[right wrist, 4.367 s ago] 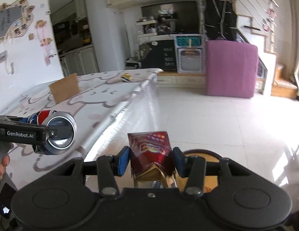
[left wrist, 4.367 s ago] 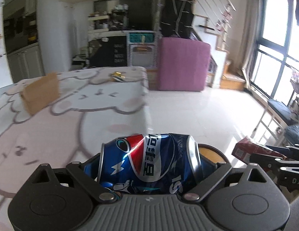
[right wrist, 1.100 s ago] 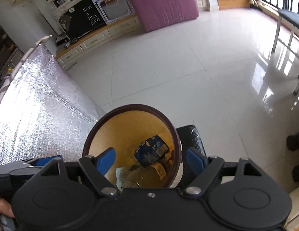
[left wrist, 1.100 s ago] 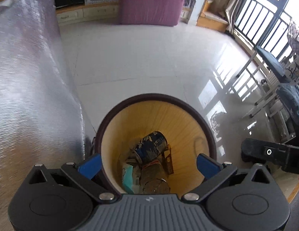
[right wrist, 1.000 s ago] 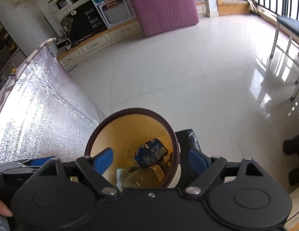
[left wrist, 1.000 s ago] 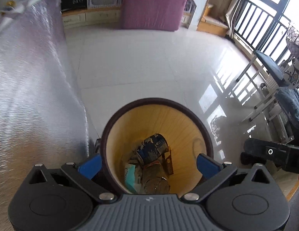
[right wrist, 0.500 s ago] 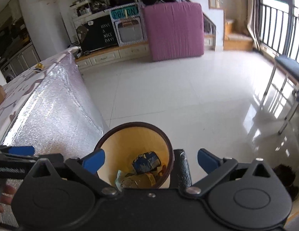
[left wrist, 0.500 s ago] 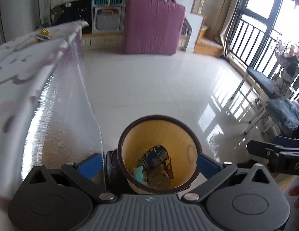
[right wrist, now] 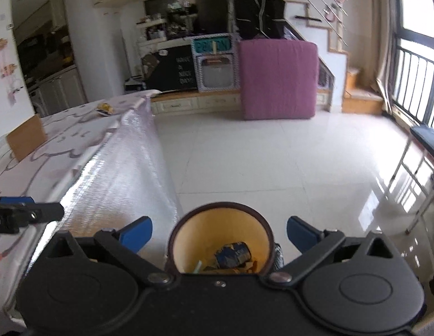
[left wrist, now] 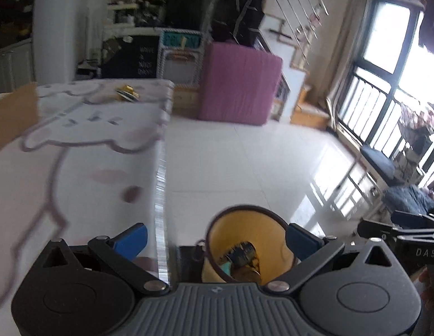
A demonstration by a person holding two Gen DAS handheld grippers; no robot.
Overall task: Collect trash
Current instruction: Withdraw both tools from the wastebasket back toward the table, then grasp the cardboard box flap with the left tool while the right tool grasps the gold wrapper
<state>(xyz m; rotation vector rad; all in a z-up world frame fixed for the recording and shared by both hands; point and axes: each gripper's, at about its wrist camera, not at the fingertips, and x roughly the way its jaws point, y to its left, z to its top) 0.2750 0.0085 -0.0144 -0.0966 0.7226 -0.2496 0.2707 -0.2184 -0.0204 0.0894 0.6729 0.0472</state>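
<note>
Left gripper (left wrist: 215, 238) jaws spread wide, blue pads (left wrist: 131, 238) empty. Right gripper (right wrist: 219, 233) also spread wide, nothing held. Waste bin (right wrist: 221, 207), round, dark brown rim, yellow wood-look inner wall, stands on the white tile floor (right wrist: 272, 154) just beside the table edge. Inside it: crushed blue drink can (right wrist: 233, 253) lying on its side, logo not readable here; tan and teal scraps beside it, too small to tell. In the left wrist view the bin (left wrist: 246, 208) sits between the pads, can (left wrist: 240, 253) low inside. Table (right wrist: 63, 151) has a white cartoon-print cloth with a silver foil drape on its side. On it: brown cardboard box (right wrist: 26, 137) and a small gold item (right wrist: 105, 107) at the far end. Right gripper body at the left view's edge shows letters "DAS". Black board (right wrist: 186, 74) in the background has white writing, blurred. Purple mattress (right wrist: 278, 79) leans upright behind.
</note>
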